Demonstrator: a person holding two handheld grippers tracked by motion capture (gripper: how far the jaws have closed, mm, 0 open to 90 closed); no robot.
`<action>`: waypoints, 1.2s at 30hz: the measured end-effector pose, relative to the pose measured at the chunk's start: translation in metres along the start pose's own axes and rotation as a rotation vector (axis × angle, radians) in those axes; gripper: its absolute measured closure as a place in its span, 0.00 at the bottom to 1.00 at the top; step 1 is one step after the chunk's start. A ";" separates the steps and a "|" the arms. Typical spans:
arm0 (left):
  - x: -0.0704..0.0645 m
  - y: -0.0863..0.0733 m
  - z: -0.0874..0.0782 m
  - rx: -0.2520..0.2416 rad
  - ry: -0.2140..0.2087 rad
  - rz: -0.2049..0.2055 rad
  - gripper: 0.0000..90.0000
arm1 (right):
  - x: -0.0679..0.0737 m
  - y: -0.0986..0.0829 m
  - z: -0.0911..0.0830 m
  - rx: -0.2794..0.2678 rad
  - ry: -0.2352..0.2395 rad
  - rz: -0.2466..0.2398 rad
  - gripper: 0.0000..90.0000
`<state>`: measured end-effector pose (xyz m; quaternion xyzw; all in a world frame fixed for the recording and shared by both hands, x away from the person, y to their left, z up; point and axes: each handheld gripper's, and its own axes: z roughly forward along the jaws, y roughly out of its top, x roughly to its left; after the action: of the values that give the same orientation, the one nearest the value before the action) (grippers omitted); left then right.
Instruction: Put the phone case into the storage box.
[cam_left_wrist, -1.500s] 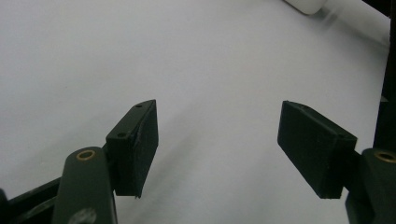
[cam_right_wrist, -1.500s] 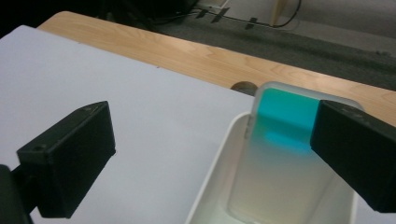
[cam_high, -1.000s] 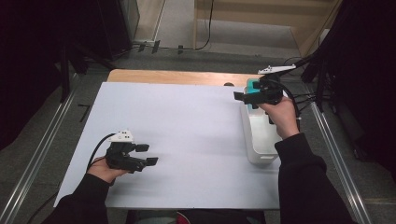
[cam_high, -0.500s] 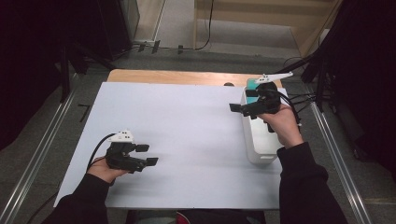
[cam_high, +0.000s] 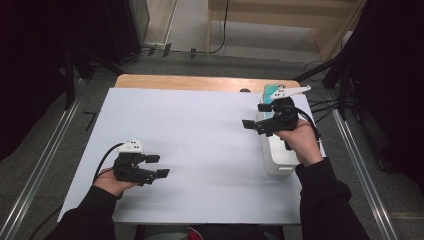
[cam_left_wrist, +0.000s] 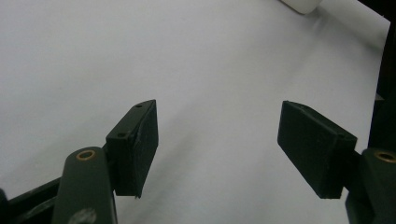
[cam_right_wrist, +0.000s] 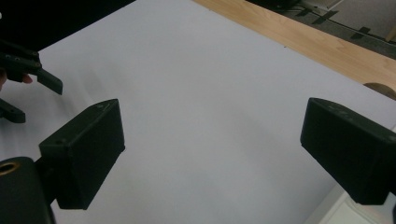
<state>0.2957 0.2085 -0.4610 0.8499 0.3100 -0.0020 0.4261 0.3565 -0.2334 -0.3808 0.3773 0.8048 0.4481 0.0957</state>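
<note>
A white oblong tray (cam_high: 278, 159) lies along the right side of the white sheet (cam_high: 200, 135), with a teal object (cam_high: 270, 95) at its far end. My right gripper (cam_high: 255, 115) hovers at the tray's left rim, pointing left over the sheet, open and holding nothing. In the right gripper view its jaws (cam_right_wrist: 212, 154) stand wide apart over bare sheet, and the tray's corner (cam_right_wrist: 357, 212) shows at the bottom right. My left gripper (cam_high: 158, 166) rests near the front left of the sheet, open and empty. Its jaws (cam_left_wrist: 217, 144) are spread over plain white.
A wooden table edge (cam_high: 200, 81) runs behind the sheet, also seen as a wood strip (cam_right_wrist: 327, 44). A small dark knob (cam_high: 244, 91) sits at that edge. Metal rails (cam_high: 47, 155) flank the table. Cables (cam_high: 320, 107) trail off at the right.
The right gripper has moved from above the tray's far end leftward and nearer, and now reaches out over the sheet. The left gripper has stayed put.
</note>
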 end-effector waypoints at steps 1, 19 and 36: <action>0.000 0.000 0.000 -0.001 -0.002 0.001 0.32 | 0.002 -0.001 0.000 0.004 0.002 0.001 0.06; -0.001 0.000 0.000 0.004 -0.017 0.004 0.32 | 0.025 -0.020 -0.006 -0.010 0.017 -0.023 0.06; -0.001 -0.002 -0.001 0.012 -0.017 0.005 0.32 | 0.049 -0.042 0.004 0.020 0.050 -0.042 0.07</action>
<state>0.2938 0.2098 -0.4612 0.8532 0.3041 -0.0100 0.4236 0.3025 -0.2095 -0.4071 0.3501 0.8192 0.4469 0.0812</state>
